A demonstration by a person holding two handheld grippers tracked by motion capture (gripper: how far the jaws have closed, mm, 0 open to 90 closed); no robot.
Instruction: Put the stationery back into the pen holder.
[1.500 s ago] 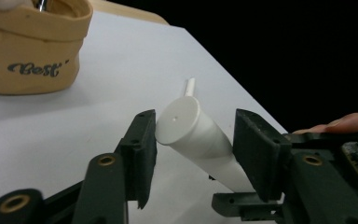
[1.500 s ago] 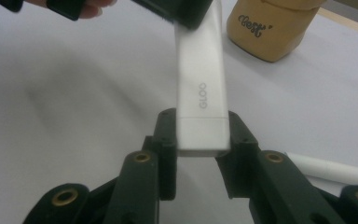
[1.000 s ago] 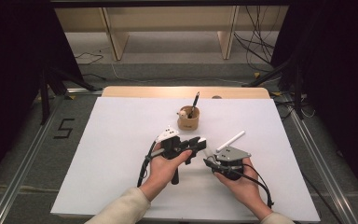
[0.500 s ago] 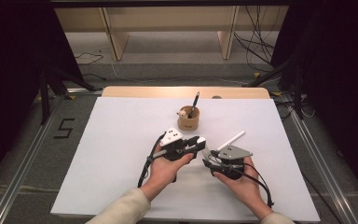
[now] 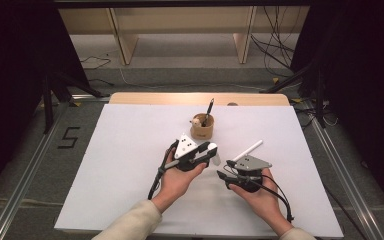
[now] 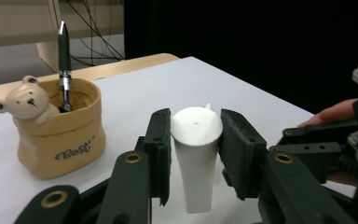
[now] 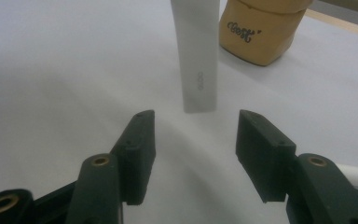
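White pen cap (image 6: 196, 154) is pinched between the left gripper's (image 5: 206, 154) jaws, held upright above the middle of the desk (image 5: 105, 165), open end downward as far as can be told, closed top toward that gripper's camera. Likely held this way so the pen body can be brought to it, or so it can be carried to the holder.

Right gripper (image 7: 193, 154): jaws have just been opening and now stand spread, with nothing between them; the cap's lower end hangs just ahead of them. Looks like a handover just finished.

White pen (image 5: 247, 150) lies on the desk beside the right hand.

Tan bear-faced pen holder (image 5: 202, 128) stands nearer the far edge, a dark pen (image 5: 209, 111) standing in it.
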